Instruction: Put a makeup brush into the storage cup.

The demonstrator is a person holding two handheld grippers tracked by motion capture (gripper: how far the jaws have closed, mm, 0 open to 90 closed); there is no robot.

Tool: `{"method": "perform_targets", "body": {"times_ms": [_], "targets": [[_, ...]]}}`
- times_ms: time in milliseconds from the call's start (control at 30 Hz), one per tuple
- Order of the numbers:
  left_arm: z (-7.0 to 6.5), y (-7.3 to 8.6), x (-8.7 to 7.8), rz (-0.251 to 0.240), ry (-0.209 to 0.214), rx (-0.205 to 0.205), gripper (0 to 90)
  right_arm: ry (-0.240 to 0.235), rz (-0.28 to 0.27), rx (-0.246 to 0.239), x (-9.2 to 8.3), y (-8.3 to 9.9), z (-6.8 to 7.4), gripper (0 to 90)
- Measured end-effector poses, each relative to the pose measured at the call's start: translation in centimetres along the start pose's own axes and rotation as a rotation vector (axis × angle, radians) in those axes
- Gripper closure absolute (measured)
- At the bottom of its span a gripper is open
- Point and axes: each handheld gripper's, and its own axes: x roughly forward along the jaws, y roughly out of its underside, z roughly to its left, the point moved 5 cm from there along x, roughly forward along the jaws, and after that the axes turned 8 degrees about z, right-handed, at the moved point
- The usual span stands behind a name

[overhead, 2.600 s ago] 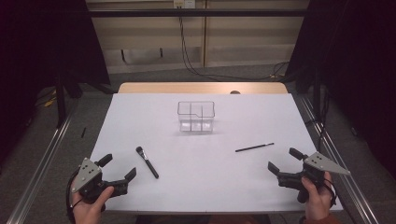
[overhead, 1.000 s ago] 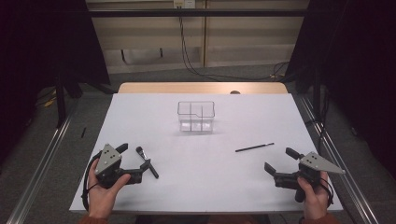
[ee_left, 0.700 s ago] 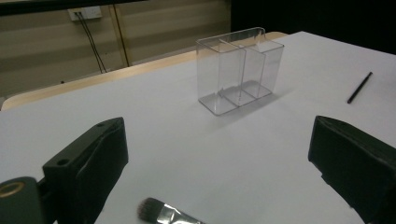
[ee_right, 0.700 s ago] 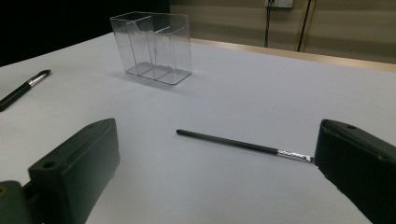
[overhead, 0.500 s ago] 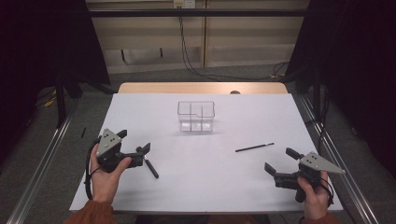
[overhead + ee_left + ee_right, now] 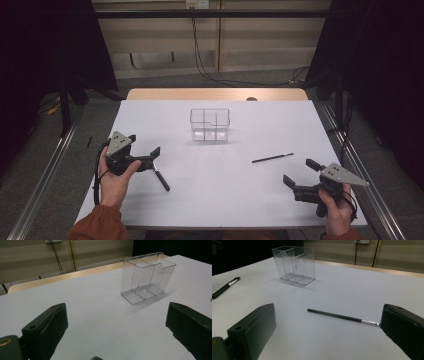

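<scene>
At the left of the clear divided holder (image 6: 210,124), well in front of it, the left gripper (image 6: 150,156) is held with jaws apart over the upper end of the black brush (image 6: 161,178), which lies on the white surface (image 6: 225,200); a reach for that brush is judged to be in hand. Lowering and closing on the handle would be called for next. To the holder's right, the thin brush (image 6: 272,158) lies untouched, and beyond it the right gripper (image 6: 297,176) is kept low, jaws apart.
</scene>
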Motion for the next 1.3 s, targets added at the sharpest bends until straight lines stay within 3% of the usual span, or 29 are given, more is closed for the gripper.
{"method": "perform_targets", "body": {"times_ms": [367, 500, 633, 733, 800, 867, 1133, 1300], "targets": [[1.0, -1.1, 1.3, 0.009, -0.012, -0.023, 3.9, -0.001, -0.002, 0.001, -0.1, 0.0, 0.0, 0.0], [1.0, -1.4, 1.6, 0.049, -0.007, 0.007, 4.0, 0.0, -0.003, 0.003, -0.1, 0.0, 0.0, 0.0], [1.0, -1.8, 1.6, 0.078, -0.002, -0.015, 4.3, -0.003, 0.0, 0.004, -0.1, 0.0, 0.0, 0.0], [0.9, -1.8, 1.7, 0.117, 0.005, 0.001, 4.3, -0.002, -0.002, 0.002, -0.1, 0.0, 0.0, 0.0], [0.8, -1.7, 2.0, 0.176, 0.015, 0.008, 4.3, -0.003, -0.002, 0.002, -0.1, 0.0, 0.1, 0.0], [0.9, -1.6, 2.1, 0.21, 0.0, 0.023, 4.3, -0.002, -0.002, 0.003, -0.1, 0.0, 0.1, 0.0], [1.5, -1.1, 2.5, 0.303, -0.002, -0.026, 7.1, -0.004, 0.009, 0.001, 0.0, 0.1, 0.0, 0.0], [1.2, -0.6, 2.5, 0.393, -0.003, -0.034, 7.9, -0.004, 0.01, 0.002, 0.0, 0.1, 0.1, 0.0]]}}
